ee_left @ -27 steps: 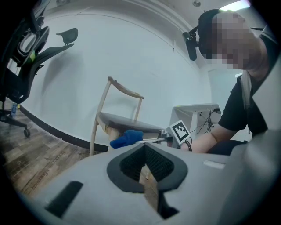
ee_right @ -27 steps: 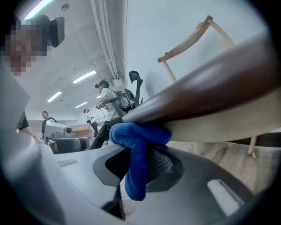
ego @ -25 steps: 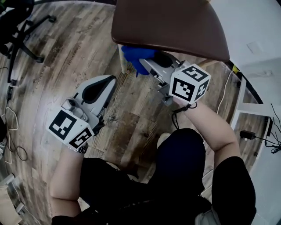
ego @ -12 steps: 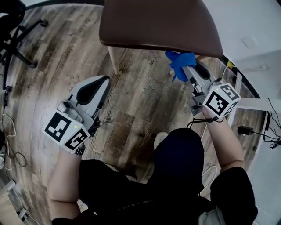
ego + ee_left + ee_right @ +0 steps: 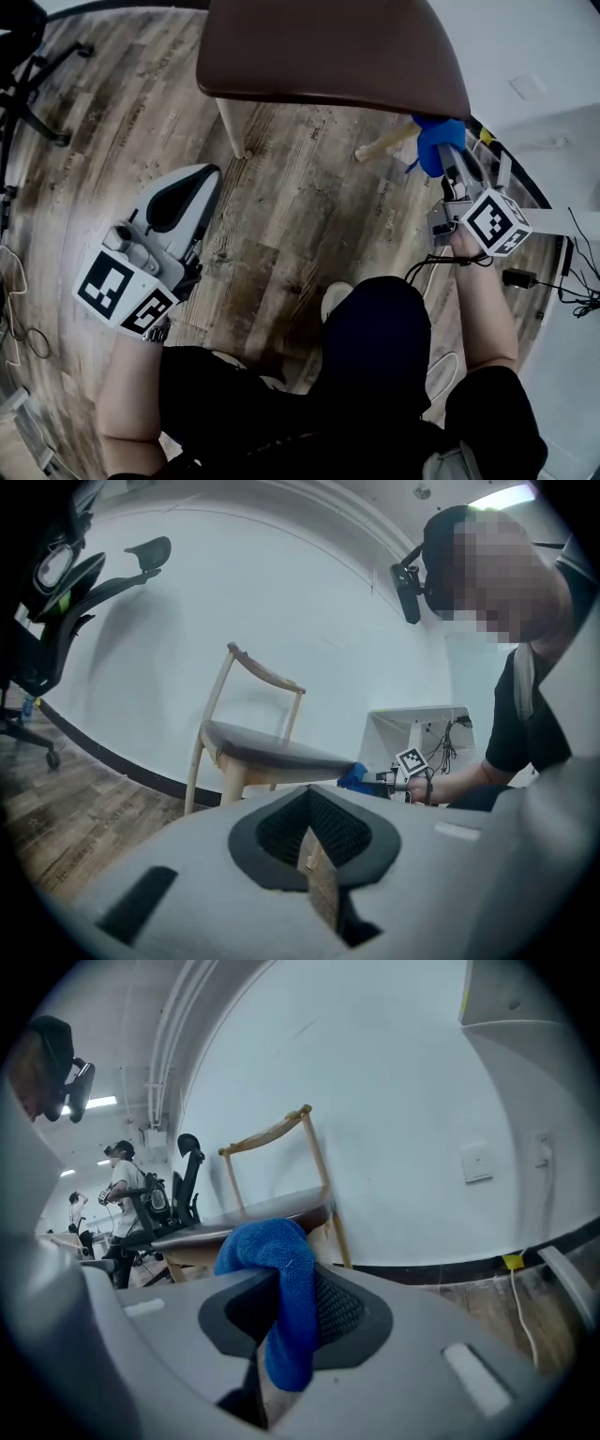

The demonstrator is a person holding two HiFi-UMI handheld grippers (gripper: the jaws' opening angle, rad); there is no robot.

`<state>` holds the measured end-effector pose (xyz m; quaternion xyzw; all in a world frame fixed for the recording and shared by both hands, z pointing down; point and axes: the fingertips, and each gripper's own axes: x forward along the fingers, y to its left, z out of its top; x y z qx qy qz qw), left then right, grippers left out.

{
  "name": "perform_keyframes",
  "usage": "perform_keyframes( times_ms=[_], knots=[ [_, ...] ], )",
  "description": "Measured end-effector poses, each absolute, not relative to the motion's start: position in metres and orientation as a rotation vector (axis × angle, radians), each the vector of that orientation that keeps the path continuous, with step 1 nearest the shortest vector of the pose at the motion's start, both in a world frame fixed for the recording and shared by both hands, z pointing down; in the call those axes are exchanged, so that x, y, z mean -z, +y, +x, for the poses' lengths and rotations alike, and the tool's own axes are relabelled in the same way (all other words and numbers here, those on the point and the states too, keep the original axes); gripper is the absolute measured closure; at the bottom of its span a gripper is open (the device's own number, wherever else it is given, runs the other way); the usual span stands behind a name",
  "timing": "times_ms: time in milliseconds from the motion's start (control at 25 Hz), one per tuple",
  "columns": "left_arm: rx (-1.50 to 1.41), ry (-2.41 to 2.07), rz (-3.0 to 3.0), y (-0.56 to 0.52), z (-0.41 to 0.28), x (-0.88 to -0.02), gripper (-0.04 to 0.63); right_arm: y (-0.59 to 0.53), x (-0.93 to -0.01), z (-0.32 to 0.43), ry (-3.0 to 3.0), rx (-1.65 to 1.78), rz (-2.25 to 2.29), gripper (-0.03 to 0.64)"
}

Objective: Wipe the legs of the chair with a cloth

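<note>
One risk, upper right: the cloth [image 5: 433,141] pinched in our right gripper [image 5: 447,159] could slip while rubbing the chair leg [image 5: 384,146]; our left gripper [image 5: 206,180] is clenched, empty.

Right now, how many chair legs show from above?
2: one leg under the seat at left, one beside the blue cloth; others may hide under the seat.

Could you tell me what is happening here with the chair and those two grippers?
A person is cleaning a wooden chair with two hand-held grippers. The right gripper is clamped on a blue cloth and holds it at the top of the front leg, just under the seat edge. Actual contact cannot be confirmed. The left gripper is shut and empty, held low over the wood floor, away from the chair.
</note>
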<state>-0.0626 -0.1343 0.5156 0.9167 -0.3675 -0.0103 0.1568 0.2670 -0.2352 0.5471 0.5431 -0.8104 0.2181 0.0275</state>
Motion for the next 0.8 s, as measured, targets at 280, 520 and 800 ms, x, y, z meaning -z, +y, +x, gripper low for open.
perform_keyframes(
  times_ms=[280, 520, 800],
  knots=[
    [-0.012, -1.030, 2.627, -0.134, -0.055, -0.523, 0.591, -0.235, -0.555, 0.277, -2.423, -0.692, 1.750, 0.526],
    [-0.026, -1.023, 2.623, -0.134, -0.051, -0.526, 0.591, -0.245, -0.576, 0.279, -2.386, -0.717, 1.752, 0.526],
    [-0.039, -1.024, 2.610, -0.133, -0.051, -0.528, 0.591, -0.251, -0.613, 0.271, -2.375, -0.733, 1.726, 0.526]
  ],
)
